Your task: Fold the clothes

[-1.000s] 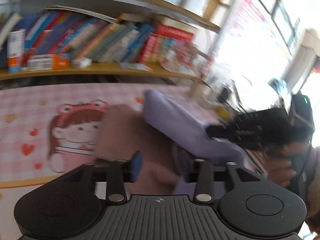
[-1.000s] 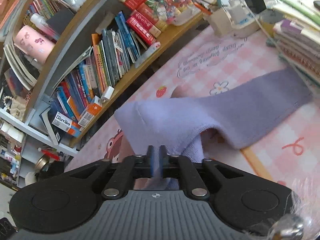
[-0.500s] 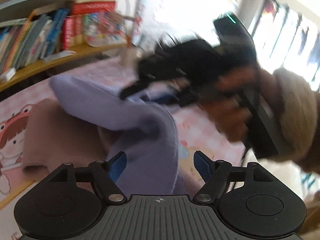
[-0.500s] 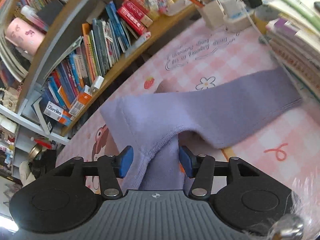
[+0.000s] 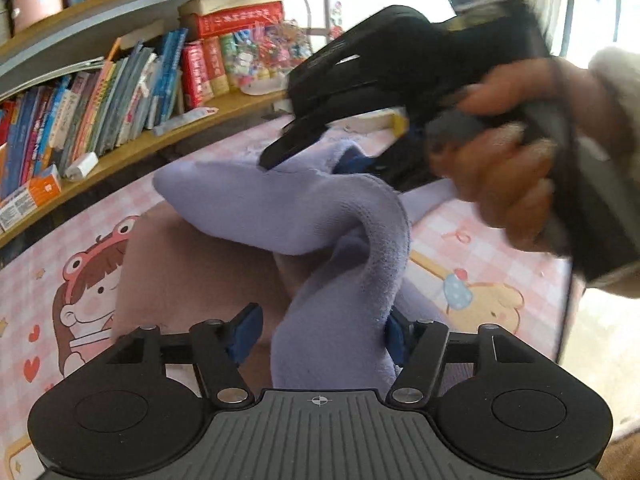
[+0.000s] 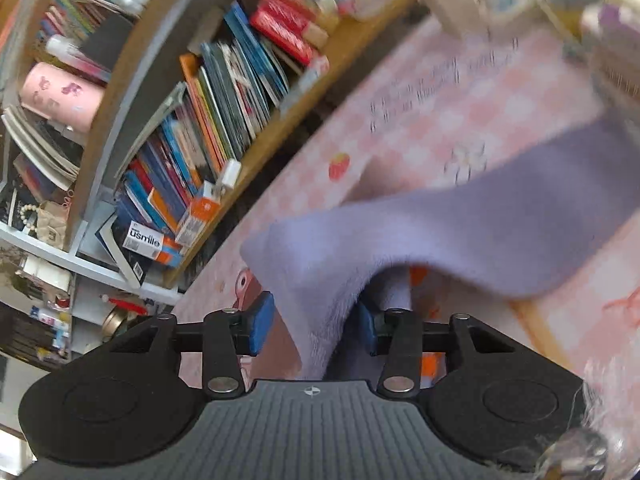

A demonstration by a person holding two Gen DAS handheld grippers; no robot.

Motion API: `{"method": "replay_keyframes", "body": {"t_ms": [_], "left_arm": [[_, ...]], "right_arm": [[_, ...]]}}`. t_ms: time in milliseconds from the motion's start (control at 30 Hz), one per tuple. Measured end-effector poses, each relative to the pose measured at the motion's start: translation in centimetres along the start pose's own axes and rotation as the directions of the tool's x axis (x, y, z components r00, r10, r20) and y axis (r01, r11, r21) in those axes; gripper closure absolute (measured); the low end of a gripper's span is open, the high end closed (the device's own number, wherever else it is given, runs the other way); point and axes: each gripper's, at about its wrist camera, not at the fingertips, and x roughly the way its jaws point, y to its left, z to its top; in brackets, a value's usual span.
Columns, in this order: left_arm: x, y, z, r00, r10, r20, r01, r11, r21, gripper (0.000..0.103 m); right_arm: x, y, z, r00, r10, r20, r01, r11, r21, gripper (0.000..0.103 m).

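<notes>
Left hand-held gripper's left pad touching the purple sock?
Apart. The left wrist view shows a clear gap, with the brown cloth visible through it, between the left hand-held gripper's left pad and the purple sock; the jaws are closing around it.

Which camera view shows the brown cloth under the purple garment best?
The left wrist view: the brown cloth lies broad on the pink mat, partly covered by the purple garment. The right wrist view shows only a small, blurred brown patch behind the garment.
</notes>
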Motion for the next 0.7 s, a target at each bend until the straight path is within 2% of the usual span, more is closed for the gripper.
{"method": "replay_keyframes", "body": {"t_ms": [33, 67, 133, 200, 233, 300, 333, 367, 400, 433, 467, 533, 600, 633, 667, 700], "left_arm": [[0.1, -0.1, -0.2, 1.0, -0.008, -0.008, 0.008, 1.0, 0.006, 0.041], [0.3, -0.1, -0.2, 1.0, -0.016, -0.013, 0.016, 1.0, 0.009, 0.043], [0.4, 0.3, -0.1, 0.999, -0.033, -0.018, 0.033, 0.999, 0.014, 0.077], [-0.6, 0.6, 0.4, 0.999, -0.03, 0.014, 0.03, 0.999, 0.038, 0.092], [-1.3, 0.8, 0.8, 0.999, -0.026, 0.043, 0.023, 0.998, 0.055, 0.094], [-3.6, 1.7, 2.5, 0.988, -0.05, 0.149, 0.04, 0.997, 0.069, 0.095], [-4.9, 2.4, 3.7, 0.974, -0.075, 0.214, 0.062, 0.996, 0.064, 0.096], [-6.6, 3.0, 5.2, 0.952, -0.105, 0.287, 0.092, 0.994, 0.059, 0.096], [-8.3, 3.6, 6.7, 0.923, -0.135, 0.361, 0.123, 0.991, 0.056, 0.096], [-10.3, 4.1, 8.0, 0.882, -0.163, 0.443, 0.151, 0.987, 0.063, 0.096], [-12.4, 4.5, 9.2, 0.831, -0.189, 0.523, 0.177, 0.981, 0.073, 0.096], [-16.5, 5.6, 10.5, 0.708, -0.243, 0.663, 0.243, 0.965, 0.094, 0.096], [-20.0, 6.9, 10.5, 0.589, -0.278, 0.758, 0.299, 0.947, 0.116, 0.096], [-21.4, 7.7, 10.2, 0.542, -0.291, 0.789, 0.326, 0.938, 0.122, 0.096], [-22.6, 8.6, 9.7, 0.501, -0.3, 0.812, 0.355, 0.927, 0.123, 0.096], [-23.4, 9.5, 8.9, 0.473, -0.304, 0.827, 0.38, 0.917, 0.12, 0.096]], "right_arm": [[0.4, -0.1, -0.1, 1.0, -0.005, -0.004, 0.005, 1.0, 0.005, 0.089], [0.6, -0.1, -0.1, 1.0, 0.0, -0.004, 0.001, 1.0, 0.01, 0.092], [0.1, 0.5, 0.0, 0.999, 0.038, 0.032, -0.038, 0.999, -0.003, 0.094], [-1.8, 2.0, 1.0, 0.99, 0.107, 0.097, -0.104, 0.994, -0.032, 0.094], [-2.8, 2.8, 1.5, 0.981, 0.143, 0.13, -0.137, 0.989, -0.049, 0.094], [-5.6, 5.2, 3.2, 0.952, 0.218, 0.216, -0.198, 0.974, -0.112, 0.094], [-7.0, 6.6, 4.1, 0.936, 0.24, 0.257, -0.207, 0.967, -0.15, 0.095], [-8.5, 7.9, 5.0, 0.919, 0.26, 0.296, -0.212, 0.959, -0.187, 0.095], [-10.0, 9.3, 5.8, 0.893, 0.295, 0.339, -0.229, 0.948, -0.221, 0.095], [-11.8, 10.9, 6.7, 0.856, 0.342, 0.388, -0.253, 0.931, -0.262, 0.095], [-13.6, 12.5, 7.3, 0.817, 0.389, 0.426, -0.275, 0.912, -0.305, 0.095], [-16.8, 16.2, 7.7, 0.724, 0.514, 0.459, -0.331, 0.844, -0.422, 0.095], [-20.0, 19.9, 8.1, 0.616, 0.635, 0.467, -0.369, 0.756, -0.541, 0.095], [-21.2, 22.0, 7.7, 0.57, 0.693, 0.442, -0.379, 0.699, -0.607, 0.095], [-21.6, 23.7, 7.1, 0.546, 0.732, 0.407, -0.39, 0.652, -0.65, 0.095], [-21.8, 25.3, 6.5, 0.527, 0.765, 0.37, -0.402, 0.608, -0.684, 0.095]]}}
